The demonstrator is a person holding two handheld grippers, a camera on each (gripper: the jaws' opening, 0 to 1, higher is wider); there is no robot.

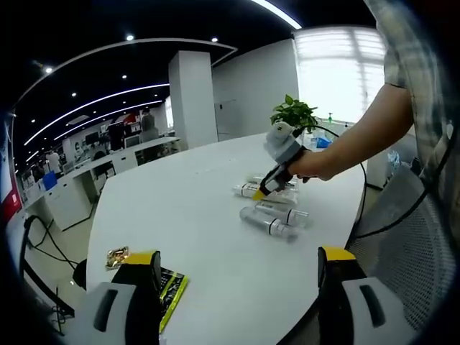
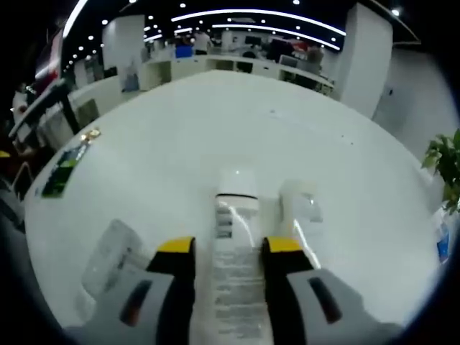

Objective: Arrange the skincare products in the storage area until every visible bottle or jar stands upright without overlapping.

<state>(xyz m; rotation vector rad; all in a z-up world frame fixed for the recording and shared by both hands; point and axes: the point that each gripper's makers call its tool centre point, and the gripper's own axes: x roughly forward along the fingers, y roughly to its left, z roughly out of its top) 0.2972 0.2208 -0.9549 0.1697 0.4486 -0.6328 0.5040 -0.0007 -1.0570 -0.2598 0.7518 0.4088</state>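
Item one: smooth white round table (image 1: 194, 215), glossy, carrying several clear plastic cylindrical skincare bottles (image 1: 273, 215) that lie flat on their sides near its far edge. Our right gripper (image 2: 229, 251), yellow-tipped with grey bodies, has its jaws either side of a white-capped printed tube bottle (image 2: 233, 237) lying on the table; whether they press it, we cannot tell. Beside it lies a translucent rounded bottle (image 2: 302, 205). Our left gripper (image 1: 241, 267) hangs over the table, jaws wide apart, holding nothing. Crinkled black-and-yellow foil sachet (image 1: 171, 287) near the left jaw.
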